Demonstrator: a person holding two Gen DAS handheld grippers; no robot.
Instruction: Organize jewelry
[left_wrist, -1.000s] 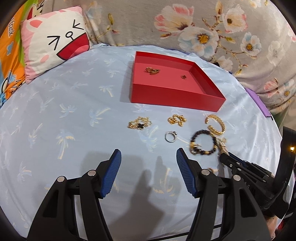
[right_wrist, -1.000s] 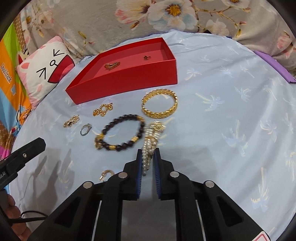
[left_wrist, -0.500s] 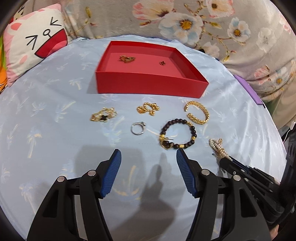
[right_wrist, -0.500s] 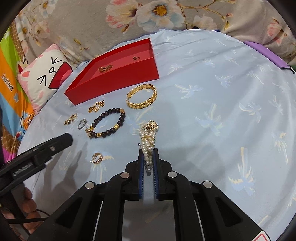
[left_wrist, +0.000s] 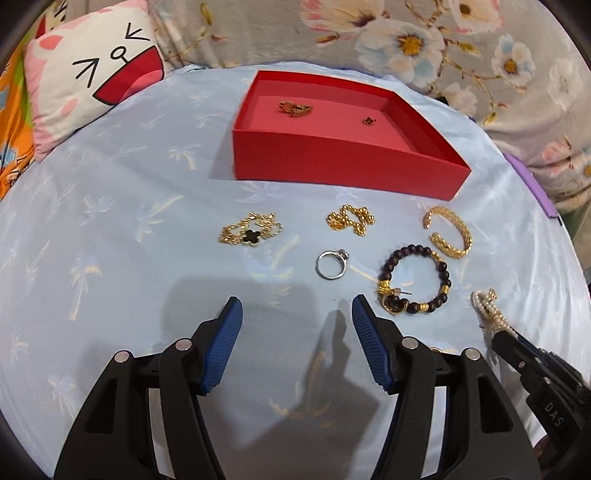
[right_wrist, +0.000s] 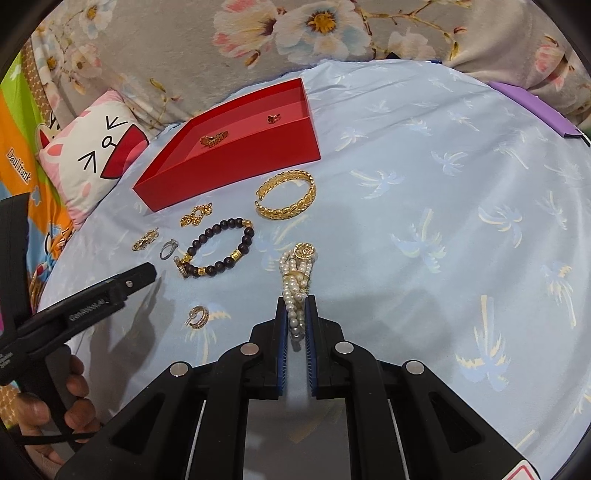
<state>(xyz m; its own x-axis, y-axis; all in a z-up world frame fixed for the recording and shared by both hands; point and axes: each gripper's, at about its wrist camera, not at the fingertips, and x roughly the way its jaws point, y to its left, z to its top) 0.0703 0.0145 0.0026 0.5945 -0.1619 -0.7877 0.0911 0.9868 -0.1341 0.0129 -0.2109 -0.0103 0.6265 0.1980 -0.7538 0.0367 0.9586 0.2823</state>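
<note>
Between right jaws, pearl bracelet (right_wrist: 295, 284) dragged nearer

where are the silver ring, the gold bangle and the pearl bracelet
silver ring (left_wrist: 331, 264), left wrist view, on its band
gold bangle (right_wrist: 287, 195), right wrist view, on its front band
pearl bracelet (right_wrist: 295, 284), right wrist view, on its pearls

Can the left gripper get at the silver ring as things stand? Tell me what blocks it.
Probably yes. The left gripper is open and empty, and the silver ring lies flat just ahead of its fingers on bare cloth, apart from the bead bracelet. Nothing blocks it.
</note>
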